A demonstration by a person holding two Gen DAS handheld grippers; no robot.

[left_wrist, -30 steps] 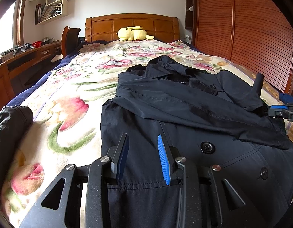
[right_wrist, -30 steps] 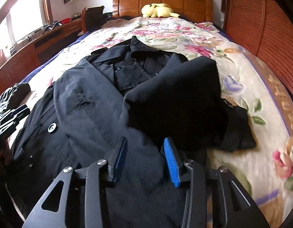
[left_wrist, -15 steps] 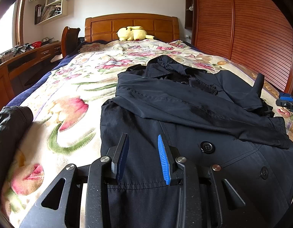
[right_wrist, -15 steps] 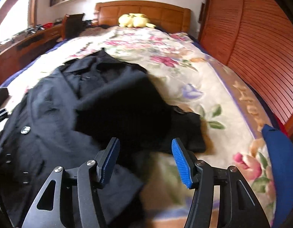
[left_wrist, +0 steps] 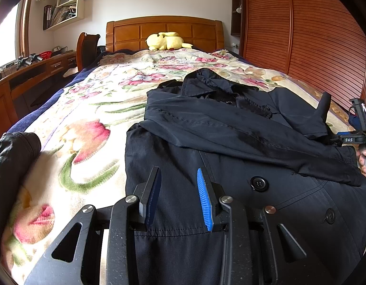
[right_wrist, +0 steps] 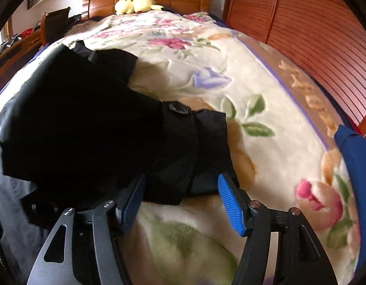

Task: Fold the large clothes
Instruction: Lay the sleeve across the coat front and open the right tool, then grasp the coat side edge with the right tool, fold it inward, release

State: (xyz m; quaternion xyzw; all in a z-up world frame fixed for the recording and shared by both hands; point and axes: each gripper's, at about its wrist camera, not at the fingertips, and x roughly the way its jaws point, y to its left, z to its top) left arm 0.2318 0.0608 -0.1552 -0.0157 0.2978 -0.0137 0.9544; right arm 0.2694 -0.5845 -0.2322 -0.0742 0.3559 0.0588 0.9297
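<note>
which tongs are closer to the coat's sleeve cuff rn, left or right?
Right. The right tongs sit open right at the sleeve cuff, which lies just ahead of the pads. The left tongs, also open, hover over the coat's lower front, far across from it.

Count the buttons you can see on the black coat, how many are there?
3. A big button sits mid-front, a smaller button lower right, and a cuff button on the sleeve. Folds of the black coat may hide more.

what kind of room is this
A bedroom, most likely in a home: a bed with a wooden headboard and floral blanket, a yellow plush toy by the headboard, and a slatted wooden wardrobe beside it.
</note>
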